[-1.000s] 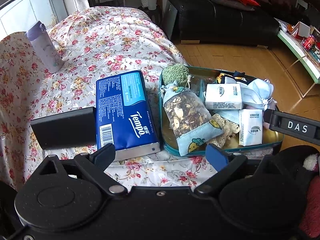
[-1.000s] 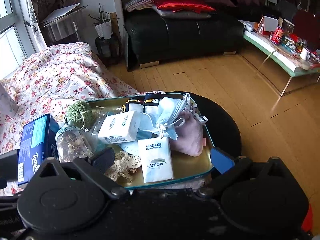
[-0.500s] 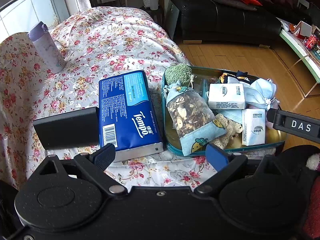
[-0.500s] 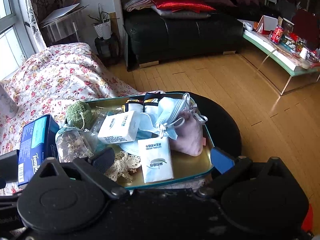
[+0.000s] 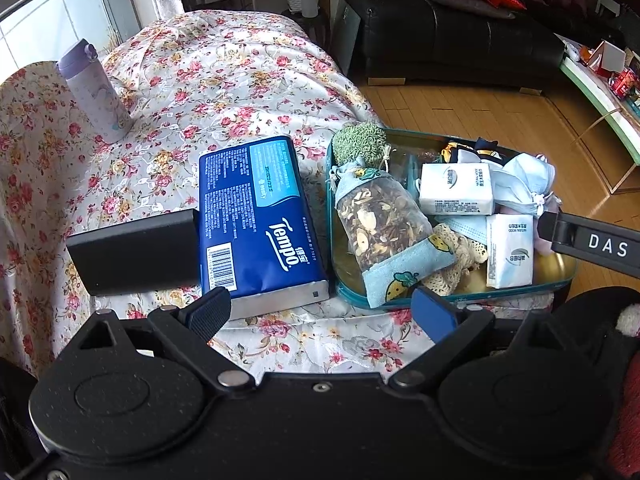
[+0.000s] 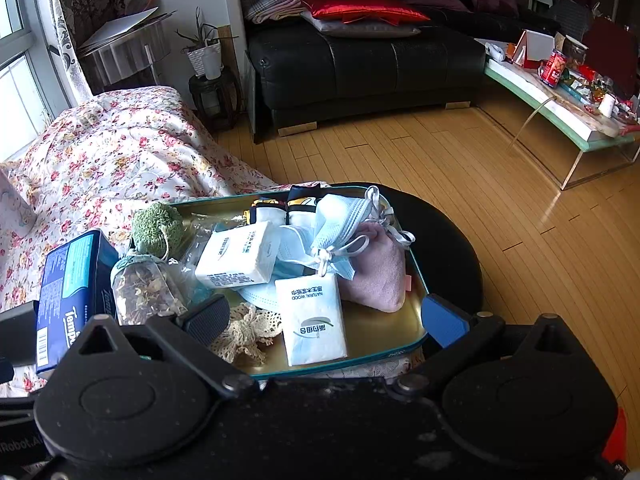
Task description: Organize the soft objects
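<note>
While both tools hover over the floral cloth (image 5: pixel 224 80), I note my left gripper (image 5: pixel 322 312) has its jaws spread wide with nothing between them. The blue Tempo tissue pack (image 5: pixel 256 216) lies flat just ahead of the left finger, its near corner almost at the fingertip. A black box (image 5: pixel 132 250) sits touching the pack's outer side, further left of the jaws. Ahead of the right finger sits the teal-rimmed tin tray (image 5: pixel 452 298).

My right gripper (image 6: pixel 324 320) is likewise released, empty, its jaws straddling the near end of the tray (image 6: pixel 416 256). Between and just ahead of these jaws: a white tissue packet (image 6: pixel 314 320), with a cream lace piece (image 6: pixel 244 334) beside the left finger. Further ahead lie a second white packet (image 6: pixel 240 254), blue face masks (image 6: pixel 340 224) and a pink pouch (image 6: pixel 376 272). The potpourri sachet (image 6: pixel 142 286) and green knitted ball (image 6: pixel 156 226) sit ahead-left, against the tray's left rim.
</note>
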A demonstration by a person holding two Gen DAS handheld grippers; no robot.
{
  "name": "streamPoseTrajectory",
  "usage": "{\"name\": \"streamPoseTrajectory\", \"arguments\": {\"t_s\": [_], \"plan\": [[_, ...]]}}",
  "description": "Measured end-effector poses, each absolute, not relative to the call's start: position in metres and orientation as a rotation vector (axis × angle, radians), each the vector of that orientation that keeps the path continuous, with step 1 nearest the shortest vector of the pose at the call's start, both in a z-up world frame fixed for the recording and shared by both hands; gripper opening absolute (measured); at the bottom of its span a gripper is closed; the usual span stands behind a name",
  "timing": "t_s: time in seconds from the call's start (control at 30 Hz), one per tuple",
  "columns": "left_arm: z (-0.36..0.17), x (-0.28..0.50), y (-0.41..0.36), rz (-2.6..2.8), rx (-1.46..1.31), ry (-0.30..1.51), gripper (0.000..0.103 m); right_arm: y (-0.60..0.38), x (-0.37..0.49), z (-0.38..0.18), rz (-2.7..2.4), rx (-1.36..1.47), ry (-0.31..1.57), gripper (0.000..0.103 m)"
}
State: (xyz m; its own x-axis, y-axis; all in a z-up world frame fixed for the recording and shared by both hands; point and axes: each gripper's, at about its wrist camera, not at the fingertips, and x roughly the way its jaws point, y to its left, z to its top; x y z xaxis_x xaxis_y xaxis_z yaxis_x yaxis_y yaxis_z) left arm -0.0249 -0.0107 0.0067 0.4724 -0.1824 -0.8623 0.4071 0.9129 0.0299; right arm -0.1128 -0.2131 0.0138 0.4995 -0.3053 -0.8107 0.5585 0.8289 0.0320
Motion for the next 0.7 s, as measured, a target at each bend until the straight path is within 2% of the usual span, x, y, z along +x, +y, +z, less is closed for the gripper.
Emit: {"name": "streamPoseTrajectory", "arguments": {"t_s": [0.7], "plan": [[0.0069,-0.0244,-0.0098,-0.367,0.244,1.022,0.094,-0.2134,-0.1128,0.0138,-0.532,0.309,0.908,0.103]]}}
